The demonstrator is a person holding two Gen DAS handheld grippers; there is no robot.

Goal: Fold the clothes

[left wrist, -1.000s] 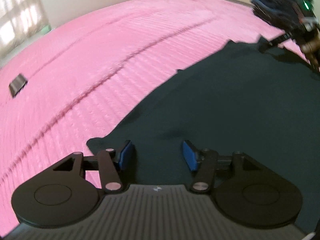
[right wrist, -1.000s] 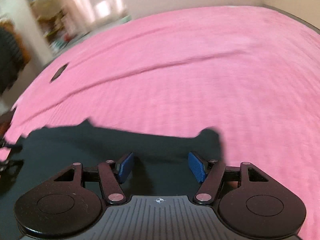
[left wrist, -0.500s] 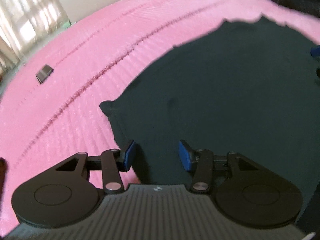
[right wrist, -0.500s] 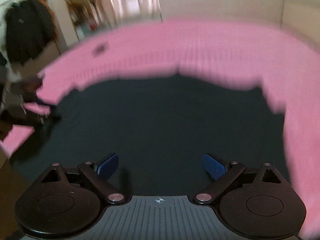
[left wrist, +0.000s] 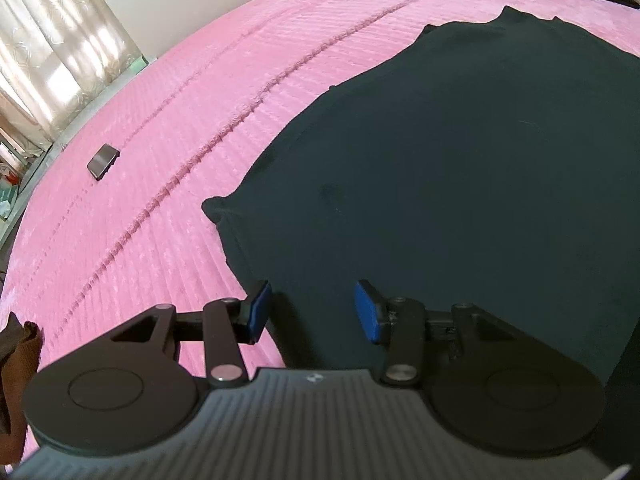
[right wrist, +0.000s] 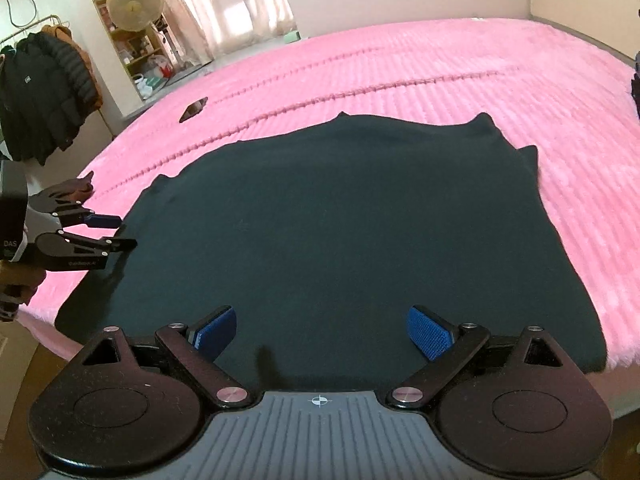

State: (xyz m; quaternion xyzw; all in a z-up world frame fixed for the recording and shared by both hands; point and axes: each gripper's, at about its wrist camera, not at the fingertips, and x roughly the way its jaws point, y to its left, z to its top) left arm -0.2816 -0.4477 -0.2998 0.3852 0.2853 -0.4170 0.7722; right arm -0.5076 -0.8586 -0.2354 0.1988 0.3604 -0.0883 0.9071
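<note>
Pink ribbed bedspread [right wrist: 400,76] covers a large bed and fills both views; curtains [right wrist: 240,0], a fan [right wrist: 134,2] and hung jackets [right wrist: 44,92] stand at 10 to 11 o'clock in the right wrist view.

Item: dark garment [right wrist: 340,220], spread flat on the bedspread, near edge at the bed's front edge, far edge with two small peaks at 12 o'clock. In the left wrist view the same garment [left wrist: 460,180] fills the 1 to 5 o'clock area, one corner pointing toward 9 o'clock.

Item: small dark flat object [left wrist: 103,161], on the bedspread at 10 o'clock, well apart from the garment.

Item: left tool [left wrist: 310,312], released, blue pads apart, nothing between them; poised over the garment's left edge. Seen from the right wrist view at 9 o'clock [right wrist: 110,232], fingers parted beside that edge.

Item: right tool [right wrist: 320,332], released, pads spread wide, empty, over the garment's near edge.
</note>
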